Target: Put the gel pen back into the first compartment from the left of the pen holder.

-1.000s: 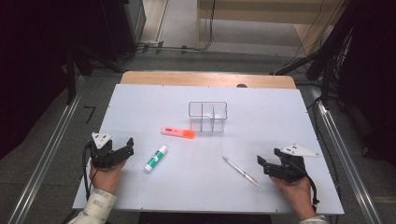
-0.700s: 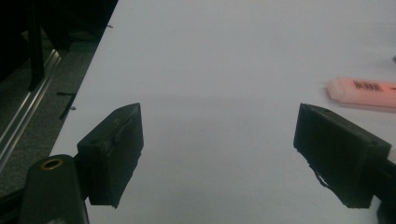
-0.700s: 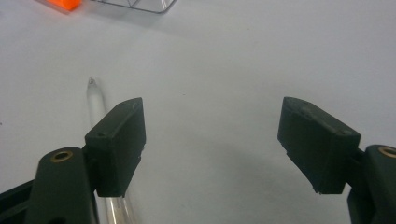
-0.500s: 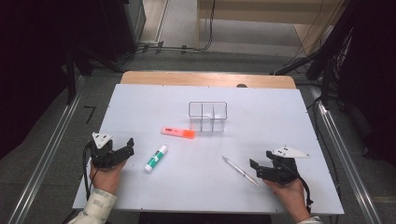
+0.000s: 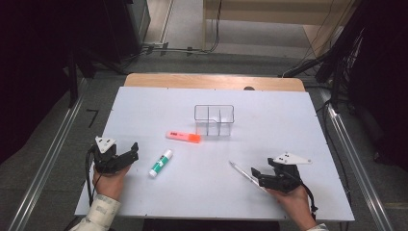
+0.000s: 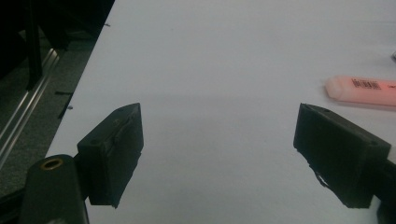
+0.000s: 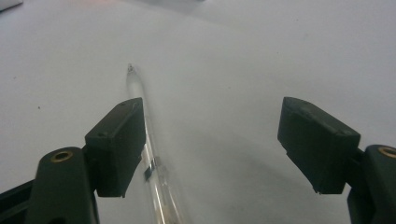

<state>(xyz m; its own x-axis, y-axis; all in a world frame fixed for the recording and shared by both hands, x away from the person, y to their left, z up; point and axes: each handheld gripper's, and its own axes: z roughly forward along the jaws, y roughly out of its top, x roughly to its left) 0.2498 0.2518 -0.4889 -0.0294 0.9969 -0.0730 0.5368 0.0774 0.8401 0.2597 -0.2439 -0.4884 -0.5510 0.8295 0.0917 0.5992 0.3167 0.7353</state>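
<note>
A clear pen (image 5: 242,172) (image 7: 148,154) lies on the white table (image 5: 269,130) at the front right. My right gripper (image 5: 259,176) (image 7: 212,140) is open and low over the pen; the pen runs just inside its left jaw. An orange highlighter (image 5: 183,136) (image 6: 362,89) lies left of a clear divided box (image 5: 214,120) at mid-table. A white and green glue stick (image 5: 160,162) lies at the front left. My left gripper (image 5: 131,154) (image 6: 233,151) rests open at the table's left front, with bare table between its jaws.
The table's wooden far edge (image 5: 211,82) borders a floor with cables. Metal rails (image 5: 45,163) run along both sides. Dark equipment stands at the back left and right.
My right gripper has moved left and forward toward the pen, so the pen now lies beside its left jaw. The left gripper has stayed still.
</note>
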